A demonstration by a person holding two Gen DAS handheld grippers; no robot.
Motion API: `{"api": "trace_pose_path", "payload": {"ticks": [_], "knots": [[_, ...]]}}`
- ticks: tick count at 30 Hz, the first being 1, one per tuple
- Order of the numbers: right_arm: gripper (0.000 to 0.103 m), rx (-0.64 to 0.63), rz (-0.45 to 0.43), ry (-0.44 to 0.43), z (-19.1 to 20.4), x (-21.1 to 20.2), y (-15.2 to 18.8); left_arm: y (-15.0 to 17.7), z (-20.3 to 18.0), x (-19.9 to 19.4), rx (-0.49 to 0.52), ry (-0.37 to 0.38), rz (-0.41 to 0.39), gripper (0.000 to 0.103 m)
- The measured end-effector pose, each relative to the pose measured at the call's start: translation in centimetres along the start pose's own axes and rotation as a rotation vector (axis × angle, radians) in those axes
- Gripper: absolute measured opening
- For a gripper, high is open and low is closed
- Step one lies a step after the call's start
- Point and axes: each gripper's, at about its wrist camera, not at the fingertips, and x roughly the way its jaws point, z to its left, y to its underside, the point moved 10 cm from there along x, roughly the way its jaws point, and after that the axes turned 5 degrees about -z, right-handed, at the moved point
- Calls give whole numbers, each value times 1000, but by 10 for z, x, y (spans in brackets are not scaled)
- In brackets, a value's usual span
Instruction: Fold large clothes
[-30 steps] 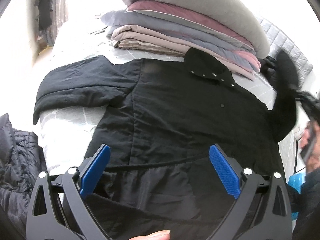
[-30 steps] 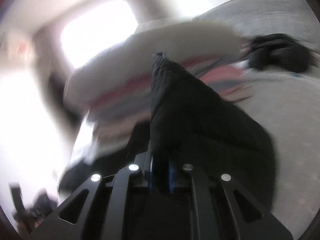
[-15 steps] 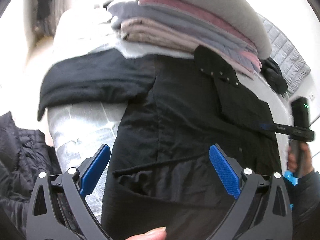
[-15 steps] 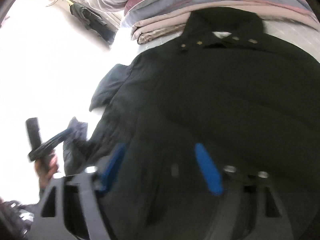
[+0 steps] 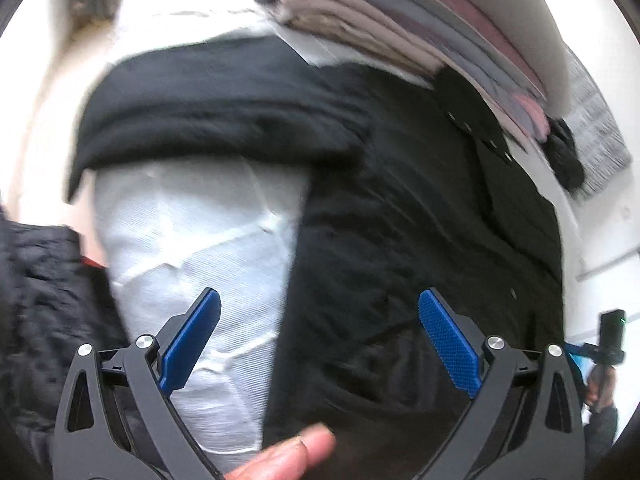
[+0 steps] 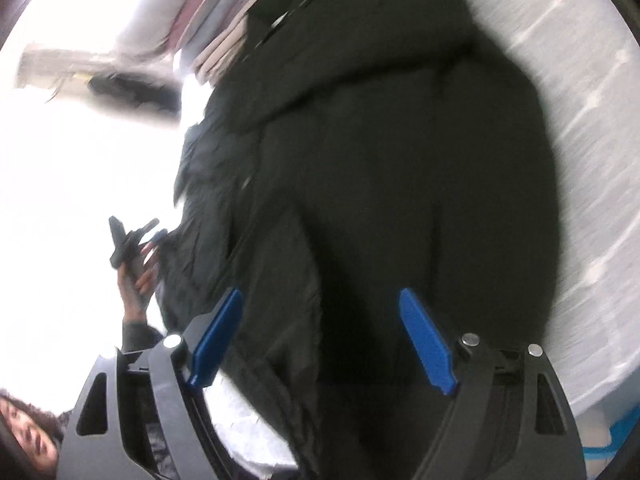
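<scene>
White bed (image 5: 192, 240) bears a black coat (image 5: 420, 220); both grippers' jaws gape, gripping nothing.

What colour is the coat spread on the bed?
Black. The coat shows best in the left wrist view, lying on the pale bed cover.

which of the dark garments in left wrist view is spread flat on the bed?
The black coat, with snap studs by its collar and one sleeve stretched out left. The quilted dark jacket hangs bunched off the bed's left edge; a small dark bundle sits crumpled far right.
</scene>
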Motion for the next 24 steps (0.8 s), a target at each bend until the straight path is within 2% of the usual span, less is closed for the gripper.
{"api": "trace_pose_path", "payload": {"ticks": [3,4,5,6,7,9,10,12,14,16,18,19,21,24], "knots": [[78,-53,75,-55,20,14,30,20,-20,15,36,115,92,96],[78,-71,93,-65,31,17,38,25,-20,18,61,91,106,96],[78,-88,110,-75,36,17,48,24,-13,18,89,-2,84,96],[78,-111,132,-96,45,16,62,20,-8,17,114,-58,58,96],[78,-133,157,-122,55,15,78,19,-6,18,110,-59,54,96],[78,-165,205,-159,74,16,105,12,8,20,91,-129,21,96],[78,-176,231,-169,77,14,119,10,11,21,92,-139,8,96],[78,-209,326,-144,82,19,160,10,18,25,73,-155,7,96],[78,-225,401,-94,81,22,190,12,17,25,60,-107,12,96],[78,-227,425,-81,82,16,209,18,2,21,43,33,35,96],[78,-231,391,-100,89,5,210,36,-24,12,70,245,113,96],[78,-231,341,-128,95,-4,203,45,-32,9,113,282,137,96],[81,-219,223,-187,105,-14,178,74,-42,1,293,253,193,96],[85,-123,2,-265,107,-12,117,100,-41,-6,428,189,227,96]]}}
